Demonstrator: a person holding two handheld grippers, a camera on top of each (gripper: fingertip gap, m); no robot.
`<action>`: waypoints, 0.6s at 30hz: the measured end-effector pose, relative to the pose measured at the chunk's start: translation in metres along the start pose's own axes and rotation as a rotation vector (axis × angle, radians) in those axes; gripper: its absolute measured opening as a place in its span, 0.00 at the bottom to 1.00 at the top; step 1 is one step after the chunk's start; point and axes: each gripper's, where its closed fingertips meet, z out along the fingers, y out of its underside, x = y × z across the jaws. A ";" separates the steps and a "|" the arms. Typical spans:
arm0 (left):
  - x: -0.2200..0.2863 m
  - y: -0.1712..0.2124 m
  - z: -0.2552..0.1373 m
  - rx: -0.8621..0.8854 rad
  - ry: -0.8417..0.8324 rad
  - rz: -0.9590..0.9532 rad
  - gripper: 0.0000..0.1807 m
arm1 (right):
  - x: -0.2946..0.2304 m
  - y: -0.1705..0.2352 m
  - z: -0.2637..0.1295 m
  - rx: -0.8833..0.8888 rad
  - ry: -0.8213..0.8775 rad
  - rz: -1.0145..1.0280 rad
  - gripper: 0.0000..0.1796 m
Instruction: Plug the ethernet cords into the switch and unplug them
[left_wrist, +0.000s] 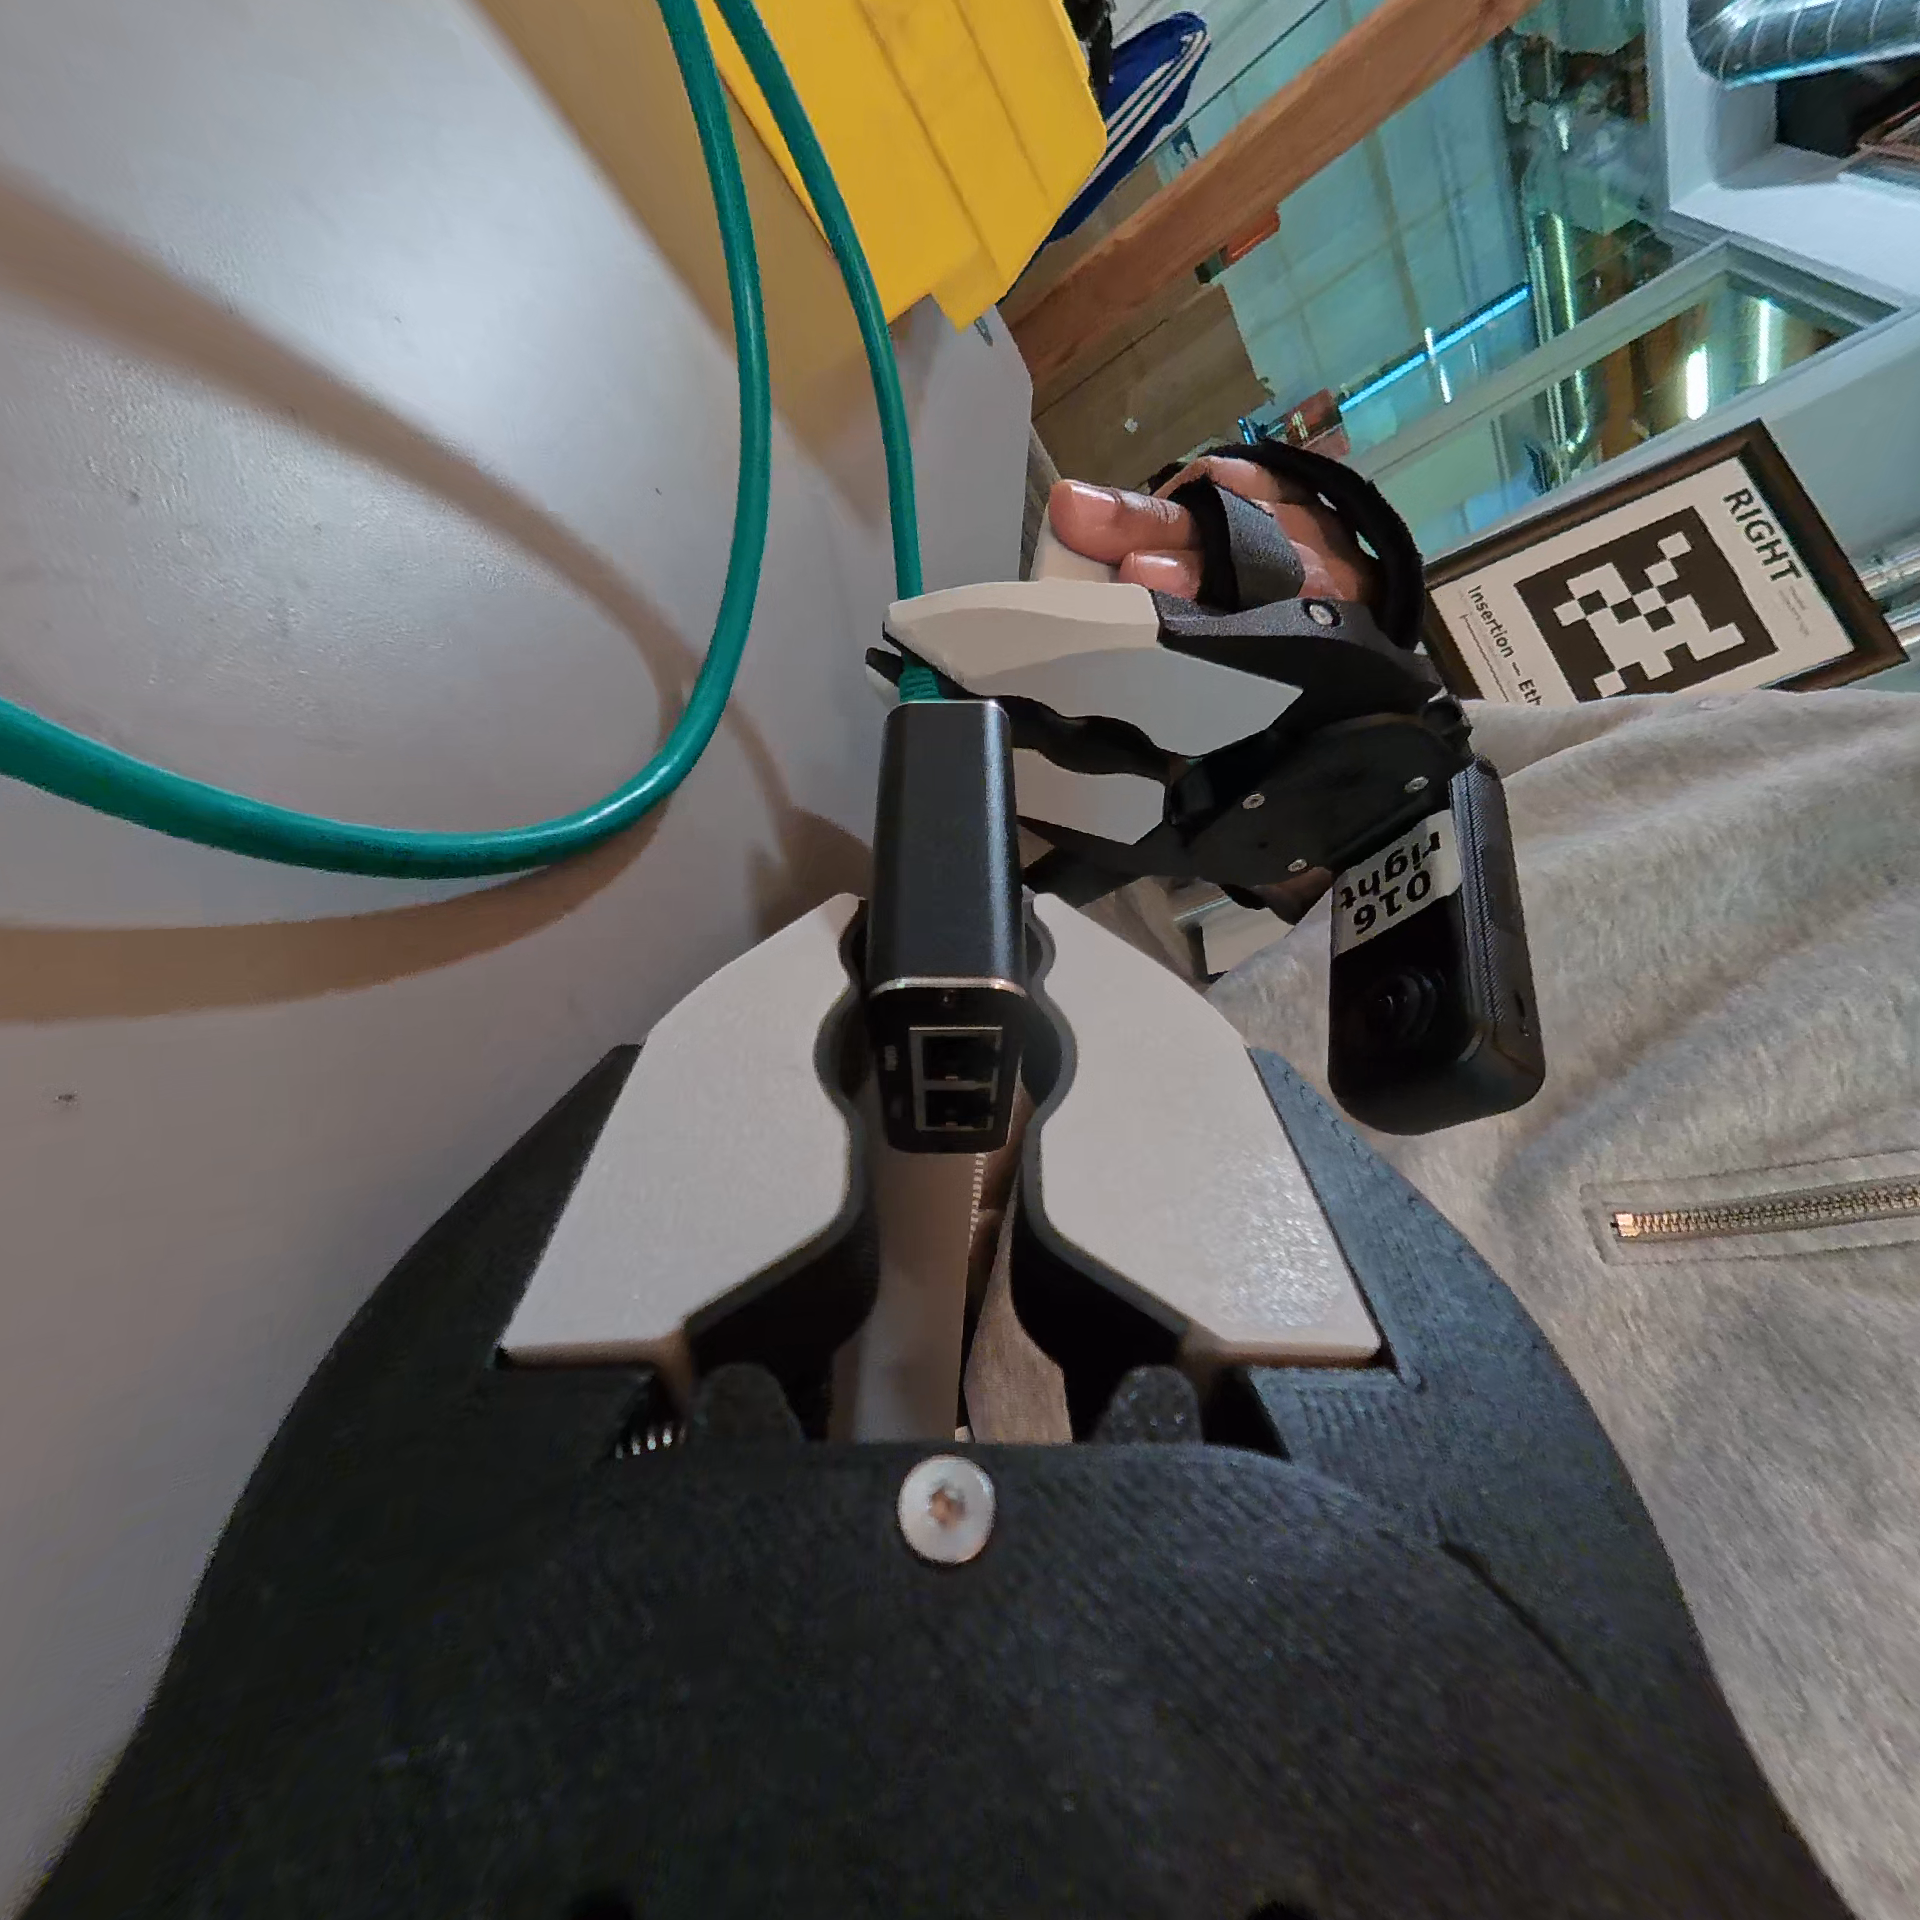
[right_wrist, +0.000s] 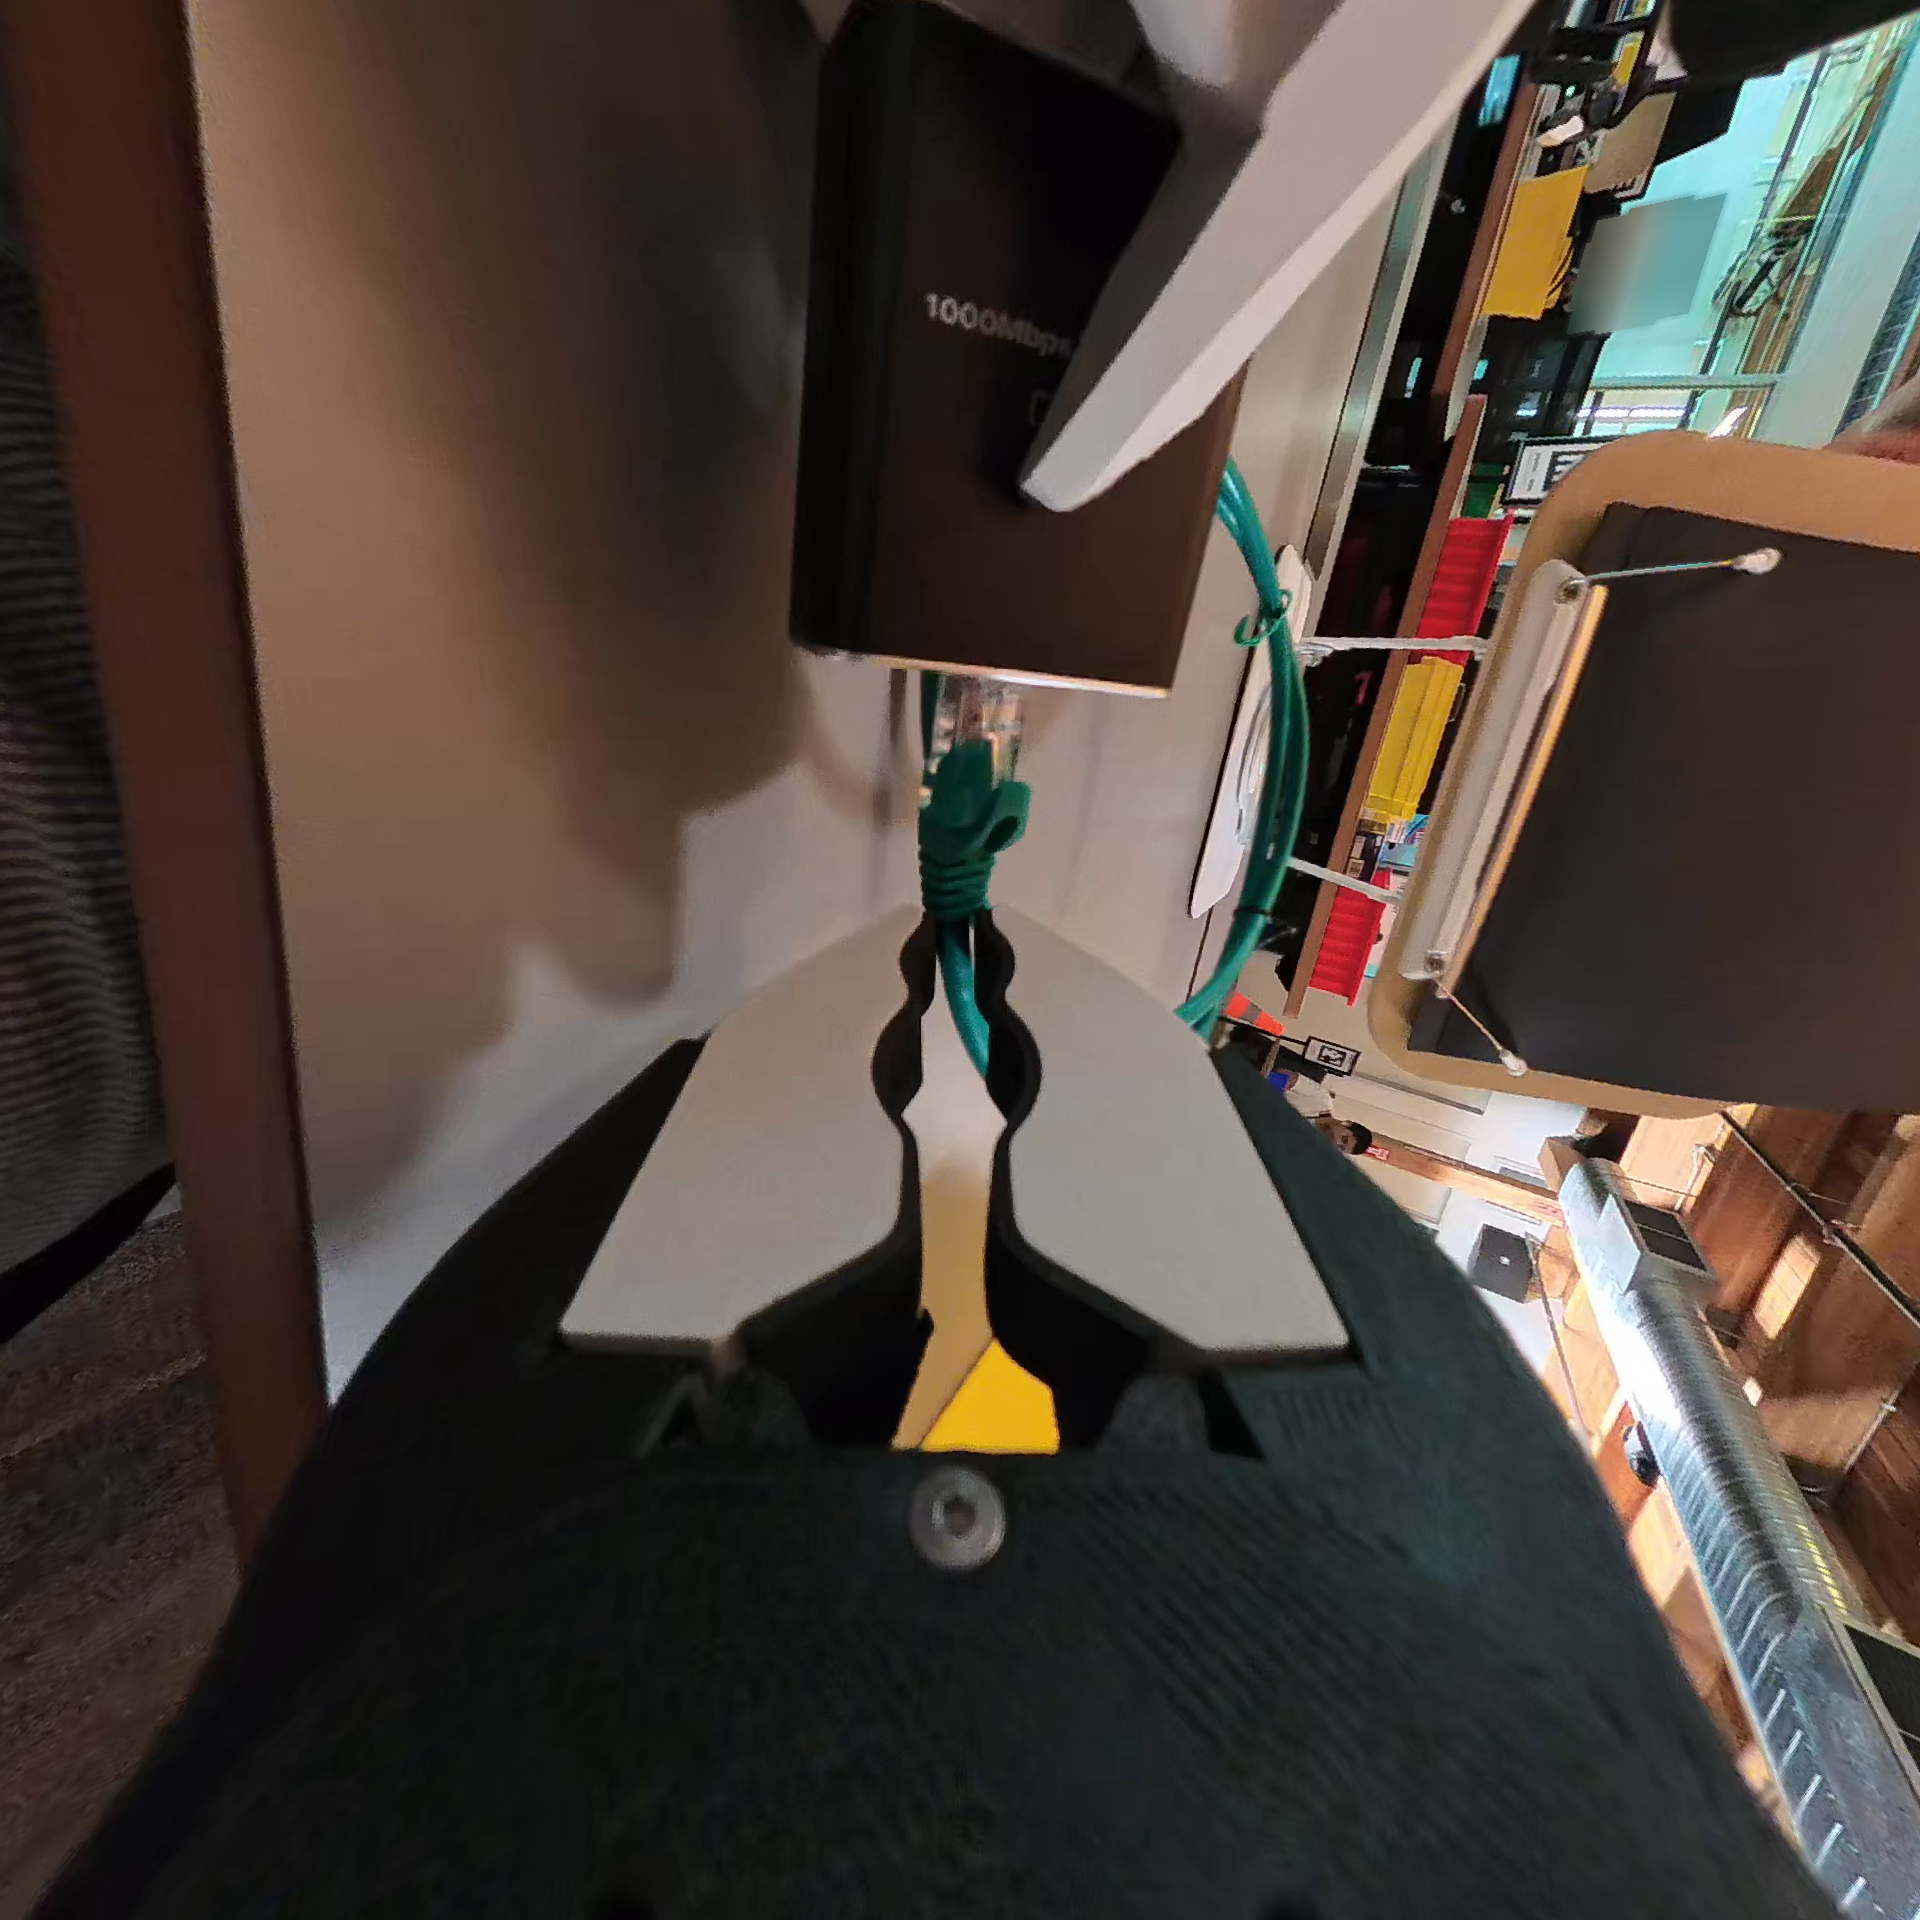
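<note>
My left gripper is shut on a black ethernet switch, which it holds by its sides. Two empty ports on the near end face the camera. At the switch's far end, my right gripper is shut on a green ethernet cord. In the right wrist view, the right gripper pinches the cord just behind its green boot. The clear plug sits at a port of the switch, and I cannot tell how deep it is. A left finger clamps the switch.
The cord loops over a white table. A yellow bin stands behind the table. A framed marker sign and the person's grey garment are to the right. More green cord is coiled beyond the switch. A brown post runs along the left.
</note>
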 end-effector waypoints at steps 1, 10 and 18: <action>0.000 -0.001 0.000 0.005 0.003 -0.004 0.13 | 0.000 0.000 0.000 -0.003 0.005 -0.002 0.04; -0.001 -0.004 -0.003 0.029 0.013 -0.027 0.13 | 0.004 0.002 0.000 -0.014 0.030 -0.009 0.03; 0.001 -0.010 -0.008 0.071 0.066 -0.079 0.13 | 0.004 -0.003 -0.001 0.005 0.032 -0.016 0.04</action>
